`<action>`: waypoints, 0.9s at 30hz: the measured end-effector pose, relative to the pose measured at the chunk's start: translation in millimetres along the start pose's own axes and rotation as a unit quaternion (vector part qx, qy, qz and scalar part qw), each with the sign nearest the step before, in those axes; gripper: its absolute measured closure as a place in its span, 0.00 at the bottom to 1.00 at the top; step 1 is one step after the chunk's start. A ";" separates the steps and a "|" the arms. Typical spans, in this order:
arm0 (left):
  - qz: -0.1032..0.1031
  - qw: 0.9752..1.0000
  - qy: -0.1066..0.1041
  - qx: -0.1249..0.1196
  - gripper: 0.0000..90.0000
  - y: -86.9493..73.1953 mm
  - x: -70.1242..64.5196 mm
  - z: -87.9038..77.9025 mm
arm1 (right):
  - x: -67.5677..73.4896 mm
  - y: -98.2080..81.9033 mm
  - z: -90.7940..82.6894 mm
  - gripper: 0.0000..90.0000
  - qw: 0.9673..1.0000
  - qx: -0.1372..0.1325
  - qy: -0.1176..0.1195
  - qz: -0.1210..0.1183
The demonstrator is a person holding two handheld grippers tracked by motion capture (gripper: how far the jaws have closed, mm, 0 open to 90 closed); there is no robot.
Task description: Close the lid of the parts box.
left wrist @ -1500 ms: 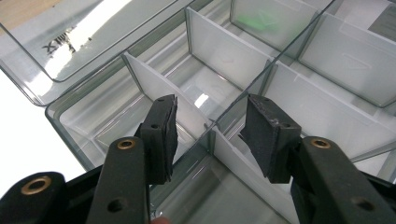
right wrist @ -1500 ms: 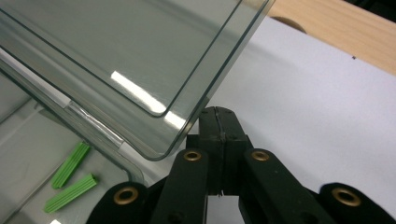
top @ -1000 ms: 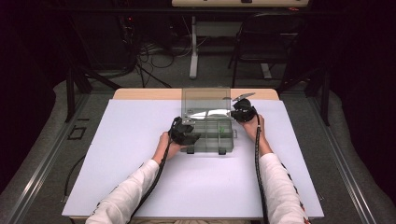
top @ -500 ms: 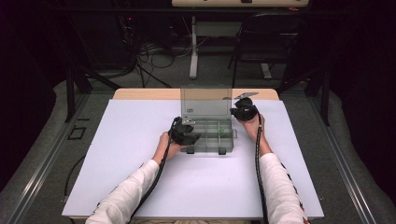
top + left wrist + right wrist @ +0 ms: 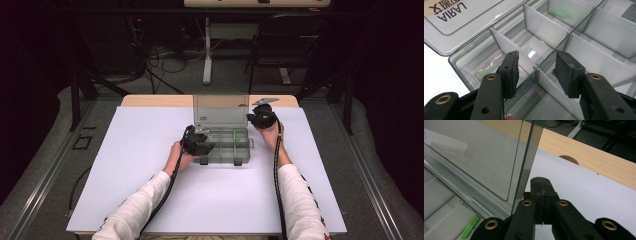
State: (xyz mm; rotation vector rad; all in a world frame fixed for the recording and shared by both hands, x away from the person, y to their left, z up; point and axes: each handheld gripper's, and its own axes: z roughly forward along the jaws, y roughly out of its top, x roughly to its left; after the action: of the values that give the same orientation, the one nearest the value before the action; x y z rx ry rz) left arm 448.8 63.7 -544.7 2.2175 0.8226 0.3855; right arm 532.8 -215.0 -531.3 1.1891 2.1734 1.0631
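Fingers: left gripper (image 5: 536, 72) with its pads (image 5: 511, 68) standing moderately apart, straddling a white divider wall (image 5: 524, 58) inside the box, pressing on nothing visible; right gripper (image 5: 541, 192) with its jaws pressed flat together, empty, resting just beside the raised lid's edge. Item: clear compartment organiser box (image 5: 223, 146), smoky transparent plastic, sitting near the middle of the white table mat (image 5: 150, 200), toward the twelve o'clock side. Lid (image 5: 220, 111): swung up to roughly vertical at the box's twelve o'clock edge; a label with lettering shows on it in the left gripper view. Contents: white partitions forming several cells; one small green piece (image 5: 470, 227) lies in a cell toward three o'clock, the rest appearing bare. Positions: left gripper at the box's nine o'clock corner in the high view (image 5: 196, 142), right gripper (image 5: 262, 118) at roughly two o'clock, by the lid. Status, as judged: opening appears complete; work inside the compartments, whether on a divider or the green piece, appears barely begun.
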 end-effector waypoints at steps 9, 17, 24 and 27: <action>-0.001 1.000 0.000 0.000 0.60 0.0 -0.2 0.1 | -0.6 4.0 -4.9 1.00 1.000 -0.016 0.002 0.000; -0.001 1.000 0.000 0.000 0.60 0.1 -0.1 0.0 | 4.4 16.4 -11.4 1.00 0.999 -0.031 0.004 -0.006; -0.002 1.000 0.002 0.000 0.60 0.3 -0.6 -0.1 | 4.6 19.4 -17.5 1.00 0.999 -0.039 0.006 -0.011; -0.005 1.000 0.003 -0.001 0.59 0.2 -0.8 -0.2 | 4.9 21.3 -20.2 1.00 0.999 -0.047 0.006 -0.010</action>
State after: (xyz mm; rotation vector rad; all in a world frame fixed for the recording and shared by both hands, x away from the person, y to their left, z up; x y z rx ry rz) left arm 448.2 63.2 -544.3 2.2104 0.8342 0.3883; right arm 527.2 -212.1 -502.1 1.1210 2.1153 1.1530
